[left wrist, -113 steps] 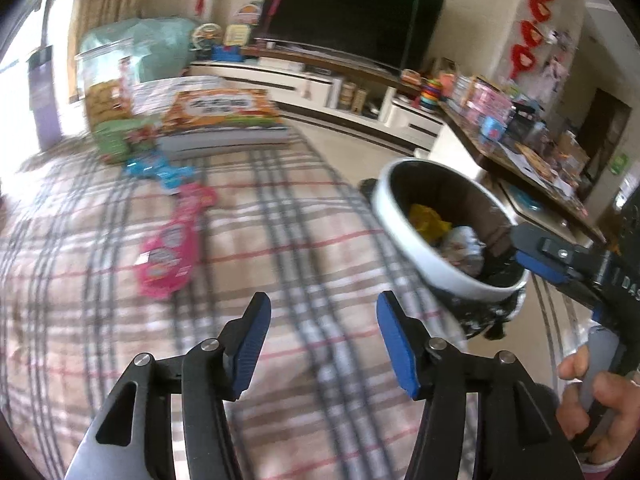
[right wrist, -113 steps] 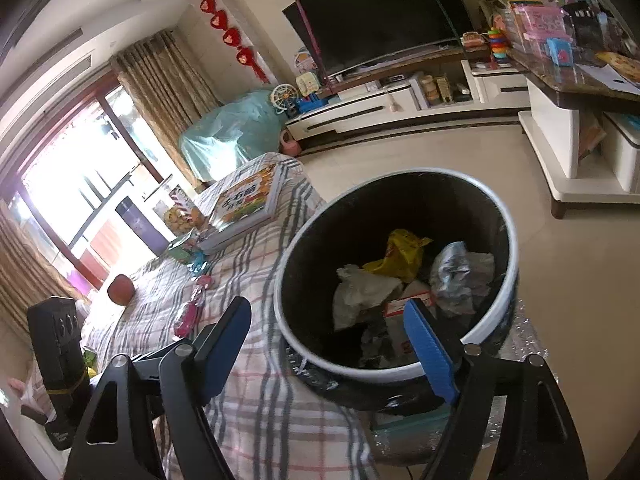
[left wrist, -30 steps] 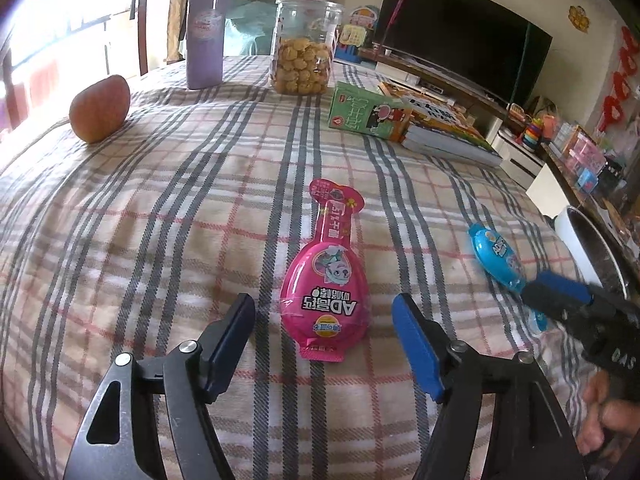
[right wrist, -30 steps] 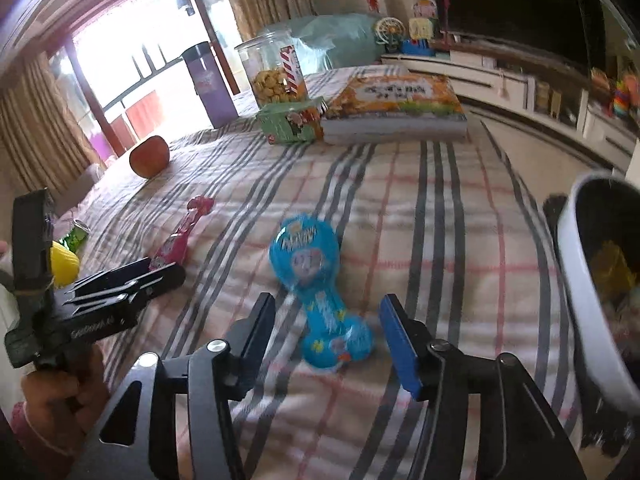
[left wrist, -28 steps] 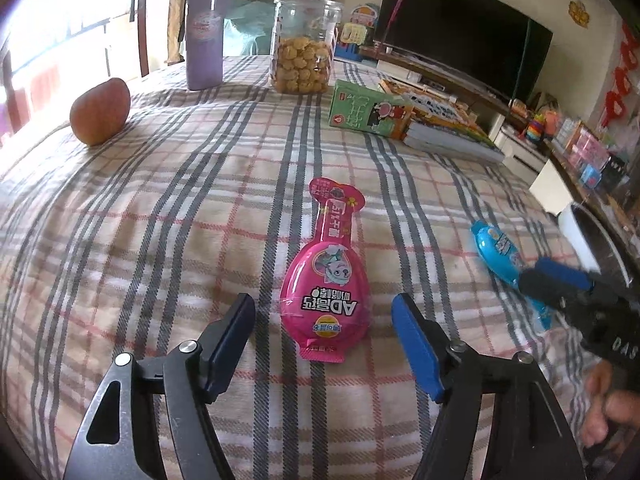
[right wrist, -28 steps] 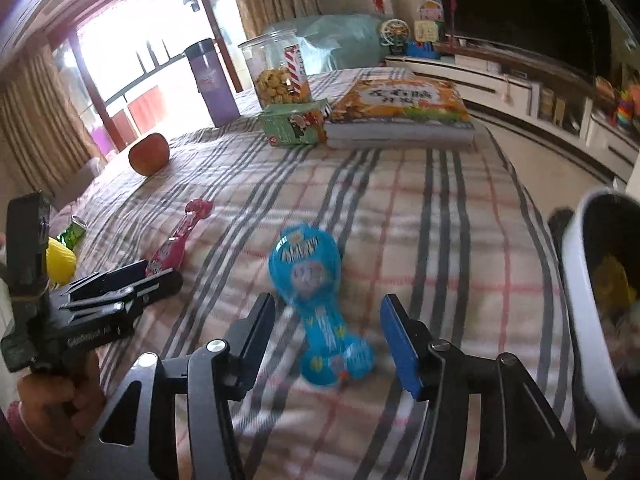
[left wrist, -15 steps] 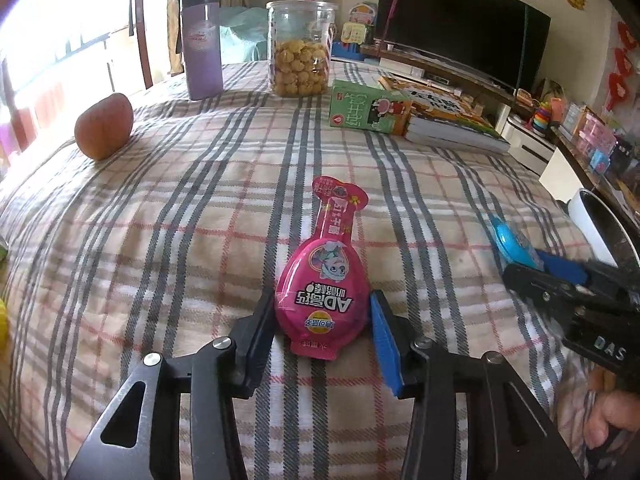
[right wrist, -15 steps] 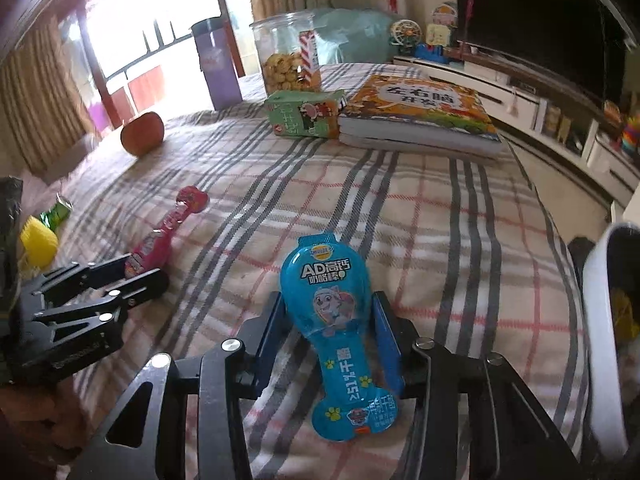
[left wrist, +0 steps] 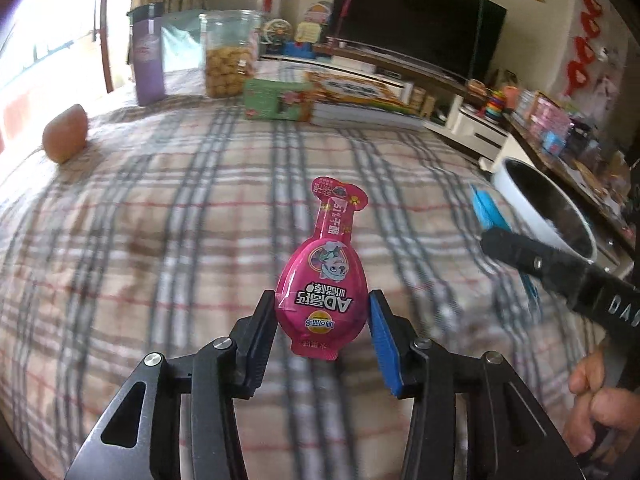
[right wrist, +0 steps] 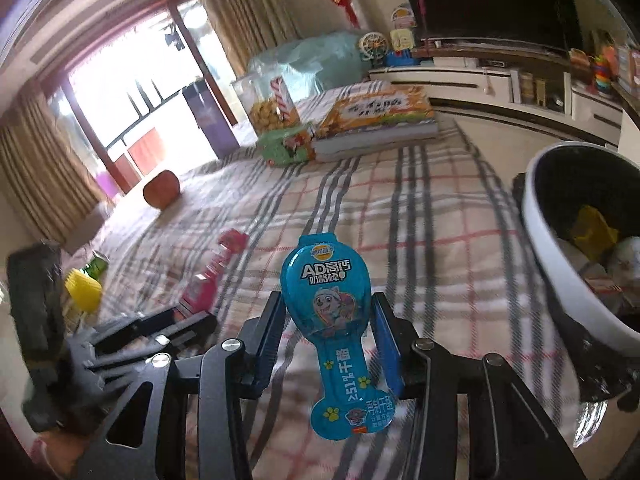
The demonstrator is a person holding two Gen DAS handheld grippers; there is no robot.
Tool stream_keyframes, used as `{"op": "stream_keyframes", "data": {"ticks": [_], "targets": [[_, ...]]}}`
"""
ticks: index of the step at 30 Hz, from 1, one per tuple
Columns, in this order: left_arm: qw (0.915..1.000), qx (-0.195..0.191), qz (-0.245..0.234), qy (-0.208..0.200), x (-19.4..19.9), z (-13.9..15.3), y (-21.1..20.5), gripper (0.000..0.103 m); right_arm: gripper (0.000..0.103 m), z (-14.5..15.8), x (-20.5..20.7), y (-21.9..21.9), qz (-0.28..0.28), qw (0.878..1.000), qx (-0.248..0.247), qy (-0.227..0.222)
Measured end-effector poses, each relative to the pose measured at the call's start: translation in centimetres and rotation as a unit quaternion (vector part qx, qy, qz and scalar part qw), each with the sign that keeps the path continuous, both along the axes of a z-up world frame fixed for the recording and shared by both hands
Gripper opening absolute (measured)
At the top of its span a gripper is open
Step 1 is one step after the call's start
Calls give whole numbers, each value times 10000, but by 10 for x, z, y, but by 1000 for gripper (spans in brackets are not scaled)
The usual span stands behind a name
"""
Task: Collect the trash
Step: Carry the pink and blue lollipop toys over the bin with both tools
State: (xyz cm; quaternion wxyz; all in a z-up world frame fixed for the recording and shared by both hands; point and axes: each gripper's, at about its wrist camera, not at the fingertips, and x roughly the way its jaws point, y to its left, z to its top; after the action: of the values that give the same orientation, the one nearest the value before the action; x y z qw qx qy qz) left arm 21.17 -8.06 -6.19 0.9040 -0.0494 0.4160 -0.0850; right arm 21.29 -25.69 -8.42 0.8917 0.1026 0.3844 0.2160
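The left gripper (left wrist: 323, 322) grips the pink packet (left wrist: 323, 280), the right gripper (right wrist: 329, 326) the blue one (right wrist: 326, 300); both must go into the bin (right wrist: 560, 264) (already part-filled).

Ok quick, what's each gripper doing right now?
Left gripper: closed on the pink wrapper.
Right gripper: closed on the blue wrapper.

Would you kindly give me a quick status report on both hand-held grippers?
Left hand-held gripper shut on pink wrapper. Right hand-held gripper shut on blue wrapper. Trash bin at table edge; path looks clear.
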Motion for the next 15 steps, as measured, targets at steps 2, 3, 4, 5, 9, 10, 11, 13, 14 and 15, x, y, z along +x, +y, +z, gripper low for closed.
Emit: {"op": "stream_keyframes", "data": {"ticks": [2, 3, 4, 5, 9, 10, 11, 13, 14, 15], "targets": [[9999, -49, -108, 34, -5, 0, -9, 44, 44, 6, -5, -6, -55, 9999, 75, -60], [9999, -43, -150, 33, -6, 0, -12, 44, 44, 9, -7, -9, -75, 9999, 125, -76], [9998, -34, -215, 25, -9, 1, -17, 44, 44, 11, -9, -11, -91, 9998, 154, -92], [9997, -34, -258, 21, -9, 2, -20, 44, 44, 14, -12, -14, -117, 9997, 159, -122], [9992, 29, -395, -46, -12, 8, -32, 44, 44, 17, -19, -23, -186, 9995, 196, -168], [9991, 39, -424, -69, -14, 10, -34, 44, 44, 17, -21, -26, -209, 9994, 200, -175], [9990, 43, -435, -85, -13, 11, -36, 44, 44, 17, -22, -29, -235, 9994, 204, -179], [9989, 59, -457, -119, -15, 13, -39, 44, 44, 17, -25, -34, -279, 9992, 229, -172], [9988, 61, -467, -131, -16, 14, -40, 44, 44, 17, -26, -36, -305, 9991, 239, -168], [9988, 63, -476, -139, -18, 14, -40, 44, 44, 17, -27, -38, -321, 9991, 238, -169]]}}
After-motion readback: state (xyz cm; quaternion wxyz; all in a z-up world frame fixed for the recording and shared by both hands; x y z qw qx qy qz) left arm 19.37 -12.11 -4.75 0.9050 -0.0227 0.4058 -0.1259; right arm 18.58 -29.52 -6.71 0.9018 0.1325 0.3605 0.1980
